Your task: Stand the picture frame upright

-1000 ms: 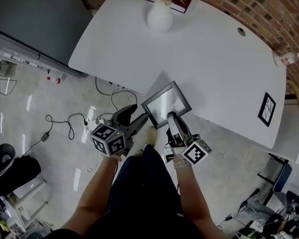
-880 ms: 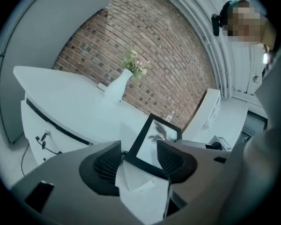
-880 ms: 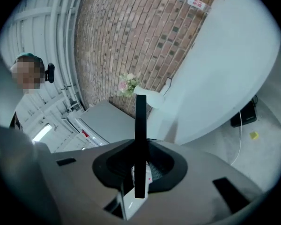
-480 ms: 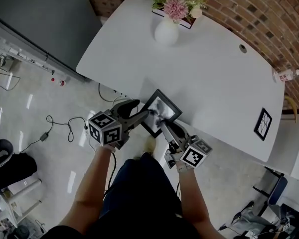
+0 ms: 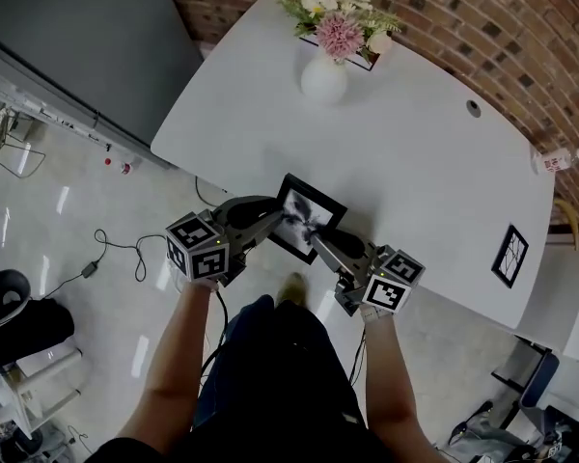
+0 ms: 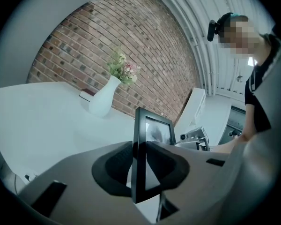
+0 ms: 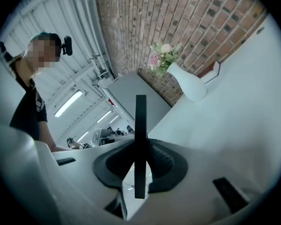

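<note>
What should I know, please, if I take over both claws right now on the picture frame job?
Left claw: jaws have just been closing; pads now press the picture frame at its left edge.
Right claw: shut on the frame's near side.
Frame: tilted up between both claws, by the near edge of the white table, vase beyond.
Done: frame gripped and tipped up.
Left: stand it on the table, check it holds, release both claws.
</note>
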`<move>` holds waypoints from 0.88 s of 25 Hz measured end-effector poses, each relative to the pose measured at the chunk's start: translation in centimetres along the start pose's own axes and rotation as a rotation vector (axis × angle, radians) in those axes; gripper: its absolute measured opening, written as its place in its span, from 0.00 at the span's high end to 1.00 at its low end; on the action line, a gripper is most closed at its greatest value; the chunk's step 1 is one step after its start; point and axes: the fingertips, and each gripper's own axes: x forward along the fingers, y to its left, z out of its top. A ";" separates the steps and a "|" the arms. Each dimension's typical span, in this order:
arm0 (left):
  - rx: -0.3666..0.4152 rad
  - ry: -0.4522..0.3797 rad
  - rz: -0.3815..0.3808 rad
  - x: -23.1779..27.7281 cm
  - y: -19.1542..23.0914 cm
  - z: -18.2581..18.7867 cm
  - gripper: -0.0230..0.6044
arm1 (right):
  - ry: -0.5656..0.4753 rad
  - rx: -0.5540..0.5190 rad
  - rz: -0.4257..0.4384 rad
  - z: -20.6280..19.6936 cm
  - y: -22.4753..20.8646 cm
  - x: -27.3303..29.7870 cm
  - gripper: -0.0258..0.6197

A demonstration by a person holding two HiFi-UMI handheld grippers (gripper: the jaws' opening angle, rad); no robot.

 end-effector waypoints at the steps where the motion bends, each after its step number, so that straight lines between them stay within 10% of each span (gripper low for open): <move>1: 0.004 -0.006 0.003 0.0 0.2 0.3 0.81 | 0.010 -0.014 0.004 0.4 -0.2 0.2 0.85; 22: 0.113 0.007 0.035 4.1 7.1 5.3 0.82 | 0.059 -0.148 -0.084 6.6 -6.9 5.1 0.84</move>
